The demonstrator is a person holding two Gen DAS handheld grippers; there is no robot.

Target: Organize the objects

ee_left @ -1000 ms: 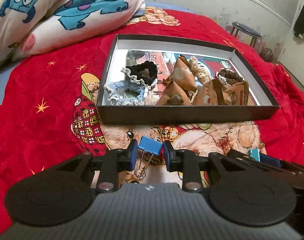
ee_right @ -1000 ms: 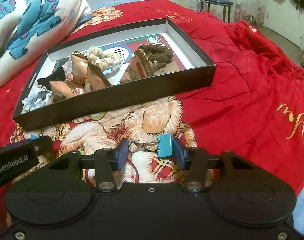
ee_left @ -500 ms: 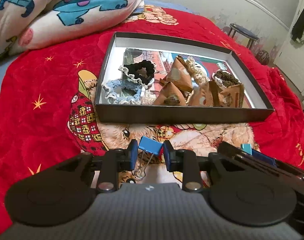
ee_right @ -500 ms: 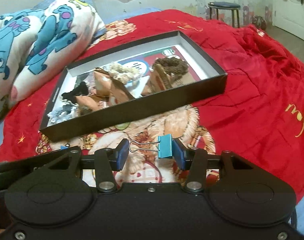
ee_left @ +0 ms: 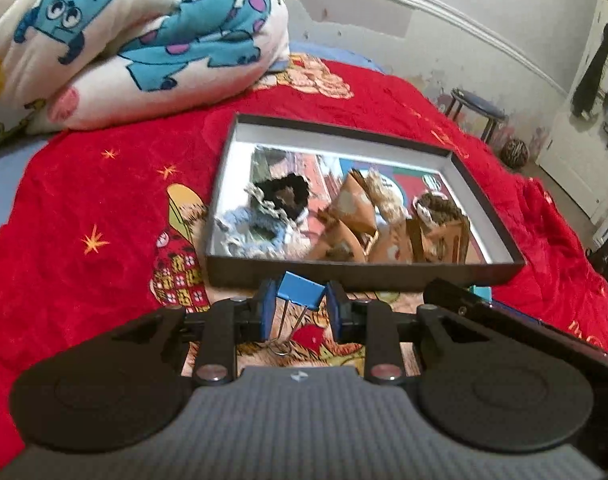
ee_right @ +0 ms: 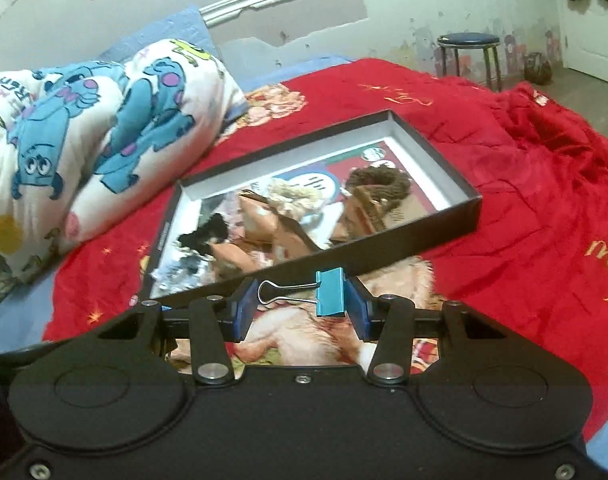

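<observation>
A shallow black box [ee_left: 356,276] [ee_right: 436,236] lies on the red bedspread. It holds scrunchies [ee_left: 279,196] and brown paper packets [ee_left: 356,208]. My left gripper [ee_left: 297,308] is shut on a blue binder clip [ee_left: 299,296], held above the bedspread just in front of the box's near wall. My right gripper [ee_right: 297,308] is shut on a teal binder clip [ee_right: 330,294] lying sideways, its wire handles pointing left, also in front of the box. The right gripper's body [ee_left: 504,320] shows at the right of the left wrist view.
A rolled monster-print quilt [ee_left: 123,40] [ee_right: 83,120] lies behind and left of the box. A round stool [ee_right: 468,52] stands by the far wall past the bed. The bedspread [ee_right: 544,184] is rumpled to the right of the box.
Both grippers have risen and tilted up, still holding their clips. The box now sits lower and farther in both views, and more of the wall shows.
</observation>
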